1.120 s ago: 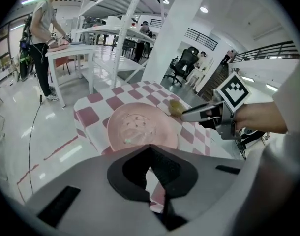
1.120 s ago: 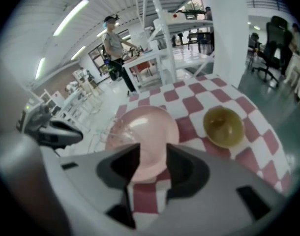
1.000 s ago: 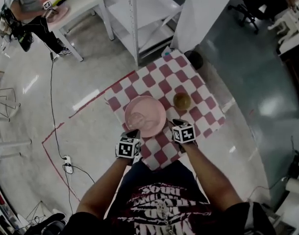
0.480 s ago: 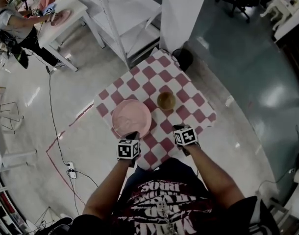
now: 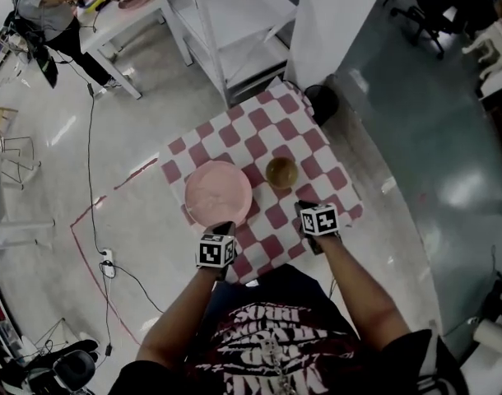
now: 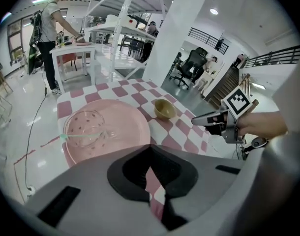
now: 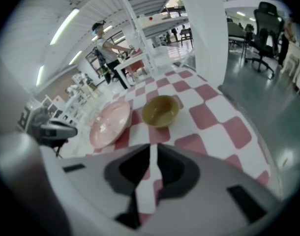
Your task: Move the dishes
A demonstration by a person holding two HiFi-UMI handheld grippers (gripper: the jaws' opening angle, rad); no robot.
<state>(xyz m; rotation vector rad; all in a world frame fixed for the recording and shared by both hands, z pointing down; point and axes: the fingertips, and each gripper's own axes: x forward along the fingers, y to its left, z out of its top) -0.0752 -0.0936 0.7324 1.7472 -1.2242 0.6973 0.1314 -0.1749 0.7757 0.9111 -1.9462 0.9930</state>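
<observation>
Pillar [image 5: 341,15] stands behind table [image 5: 226,134] holding plate [image 5: 234,197] and bowl [image 5: 281,172]

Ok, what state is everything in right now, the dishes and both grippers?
pink plate: flat on the checked cloth, not gripped.
clear glass dish: upright on the pink plate.
olive bowl: upright on the cloth, apart from the plate, empty.
left gripper: shut, empty, short of the plate's near rim.
right gripper: jaws have just been closing, now shut with nothing between them, short of the olive bowl.
</observation>
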